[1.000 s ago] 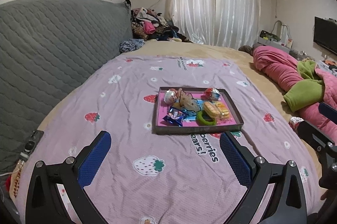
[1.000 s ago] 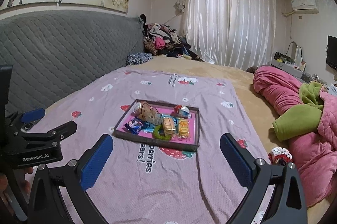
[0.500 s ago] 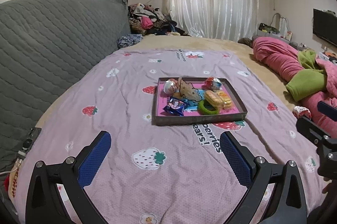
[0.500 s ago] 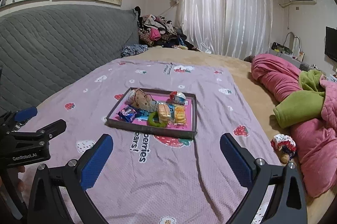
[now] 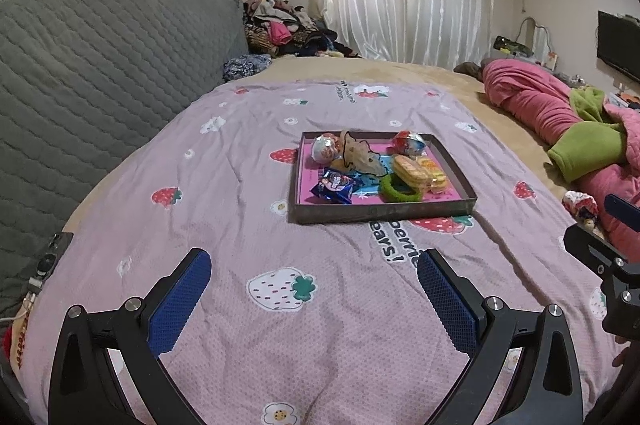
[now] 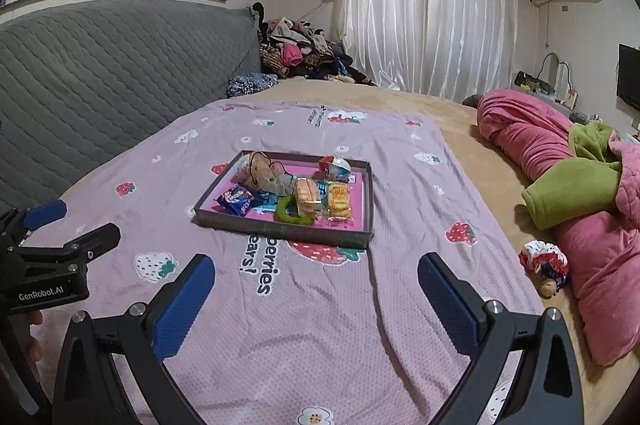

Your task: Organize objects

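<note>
A shallow dark tray with a pink floor sits mid-bed on the strawberry sheet. In it lie a blue snack packet, a green ring, two yellow biscuit packs, two foil eggs and a beige pouch. My left gripper is open and empty, hovering over the sheet short of the tray. My right gripper is open and empty, also short of the tray.
A grey quilted headboard runs along the left. A pink and green duvet lies bunched at the right, with a small doll beside it. A clothes pile sits at the far end. A remote lies at the left edge.
Both grippers have moved forward towards the tray, which now looks larger and nearer. Both stay open and empty.
</note>
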A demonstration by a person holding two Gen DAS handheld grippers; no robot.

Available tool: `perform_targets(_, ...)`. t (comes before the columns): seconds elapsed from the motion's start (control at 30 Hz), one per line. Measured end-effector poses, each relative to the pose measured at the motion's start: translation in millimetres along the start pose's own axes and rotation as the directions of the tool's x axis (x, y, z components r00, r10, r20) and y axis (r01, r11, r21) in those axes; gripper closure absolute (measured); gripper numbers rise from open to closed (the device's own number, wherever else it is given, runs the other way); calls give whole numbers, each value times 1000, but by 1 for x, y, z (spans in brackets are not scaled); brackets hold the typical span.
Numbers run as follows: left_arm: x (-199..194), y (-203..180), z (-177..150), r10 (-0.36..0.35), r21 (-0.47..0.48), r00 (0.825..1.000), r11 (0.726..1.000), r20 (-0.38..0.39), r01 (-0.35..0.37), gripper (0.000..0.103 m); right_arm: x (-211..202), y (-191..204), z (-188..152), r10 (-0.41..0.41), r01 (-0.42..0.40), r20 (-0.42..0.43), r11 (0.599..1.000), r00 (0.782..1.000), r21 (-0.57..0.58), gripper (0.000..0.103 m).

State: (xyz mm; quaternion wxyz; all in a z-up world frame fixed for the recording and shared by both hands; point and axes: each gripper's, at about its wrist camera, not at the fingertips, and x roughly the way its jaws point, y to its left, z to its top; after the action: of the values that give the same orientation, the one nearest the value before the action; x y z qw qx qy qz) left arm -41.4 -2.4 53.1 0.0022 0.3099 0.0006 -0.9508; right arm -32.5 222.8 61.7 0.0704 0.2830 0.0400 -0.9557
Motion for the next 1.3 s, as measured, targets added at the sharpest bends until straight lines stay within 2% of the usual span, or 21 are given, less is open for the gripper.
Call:
perform_targets(0.27,11,2,-9,-2,-4,1000,1000,3,2,0,7,-1,-9,5,-5,15,1000,1000,3,0)
perform_targets(0.7,30,12,-18,5,-35,1000,999,-30,-6,0,23,5,-21,6,-7,-16,1000,1000,-23,0)
perform_targets(1.3,44,8,-38,6,-19,999,1000,-49,-6,0,36,0,-40,11,-11,-27,1000,1000,-3,0)
